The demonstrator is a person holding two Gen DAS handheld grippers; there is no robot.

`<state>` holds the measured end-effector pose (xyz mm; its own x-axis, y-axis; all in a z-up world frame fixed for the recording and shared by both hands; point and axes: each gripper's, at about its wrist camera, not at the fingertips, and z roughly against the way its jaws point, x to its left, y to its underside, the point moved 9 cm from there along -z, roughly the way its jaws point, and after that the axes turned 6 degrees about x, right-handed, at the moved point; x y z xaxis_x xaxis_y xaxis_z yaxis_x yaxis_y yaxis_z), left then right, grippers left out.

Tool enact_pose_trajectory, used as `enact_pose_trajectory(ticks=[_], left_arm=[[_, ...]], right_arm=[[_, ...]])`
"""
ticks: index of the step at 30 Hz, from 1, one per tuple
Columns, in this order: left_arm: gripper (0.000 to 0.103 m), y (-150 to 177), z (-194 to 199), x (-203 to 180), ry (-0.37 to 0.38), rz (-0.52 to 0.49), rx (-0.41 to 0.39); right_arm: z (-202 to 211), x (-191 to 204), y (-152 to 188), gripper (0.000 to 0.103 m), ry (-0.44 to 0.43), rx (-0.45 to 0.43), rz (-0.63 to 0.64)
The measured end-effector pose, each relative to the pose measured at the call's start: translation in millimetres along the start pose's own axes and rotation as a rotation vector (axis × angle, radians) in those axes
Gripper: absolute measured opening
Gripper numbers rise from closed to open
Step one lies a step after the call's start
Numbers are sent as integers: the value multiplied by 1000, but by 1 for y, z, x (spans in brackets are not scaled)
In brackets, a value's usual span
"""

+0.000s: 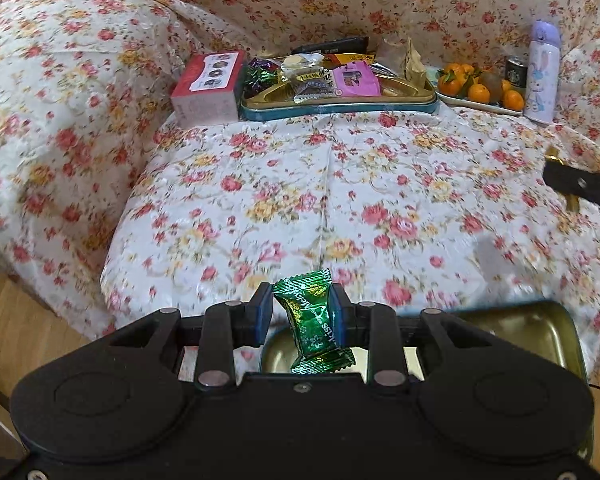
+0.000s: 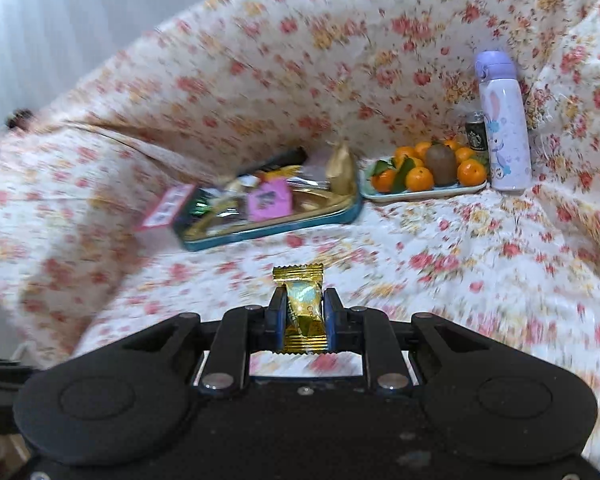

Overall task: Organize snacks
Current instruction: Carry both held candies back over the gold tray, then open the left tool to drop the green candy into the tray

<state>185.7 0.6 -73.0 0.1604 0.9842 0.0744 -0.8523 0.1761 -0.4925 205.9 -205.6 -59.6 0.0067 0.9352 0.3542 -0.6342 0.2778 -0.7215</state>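
Left wrist view, left gripper [image 1: 302,314]: clamped on green candy [image 1: 314,320], bottom centre; wrapper letters unclear.
Snack tray [image 1: 336,106]: upper centre.
Right wrist view, right gripper [image 2: 303,316]: clamped on gold candy [image 2: 302,308], lower centre; writing unreadable.
Dark can [image 2: 476,130]: Starbucks logo, upper right.

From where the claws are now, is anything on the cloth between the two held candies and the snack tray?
Nothing visible. The left claw grips the green candy, the right claw the gold candy; only bare floral cloth lies before the snack tray.
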Motion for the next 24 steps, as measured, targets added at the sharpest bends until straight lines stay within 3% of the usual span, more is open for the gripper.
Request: enact_pose_trajectory(ticks=[7, 11, 17, 24], left_arm=[[38, 33, 23, -9, 54, -4, -11], [38, 53, 29, -17, 87, 1, 4], [38, 76, 29, -25, 104, 21, 37], [38, 72, 11, -22, 20, 27, 38]], right_arm=[[65, 32, 46, 20, -24, -95, 32], [91, 44, 73, 20, -52, -105, 35], [104, 55, 116, 20, -55, -29, 44], [91, 63, 142, 20, -32, 85, 64]])
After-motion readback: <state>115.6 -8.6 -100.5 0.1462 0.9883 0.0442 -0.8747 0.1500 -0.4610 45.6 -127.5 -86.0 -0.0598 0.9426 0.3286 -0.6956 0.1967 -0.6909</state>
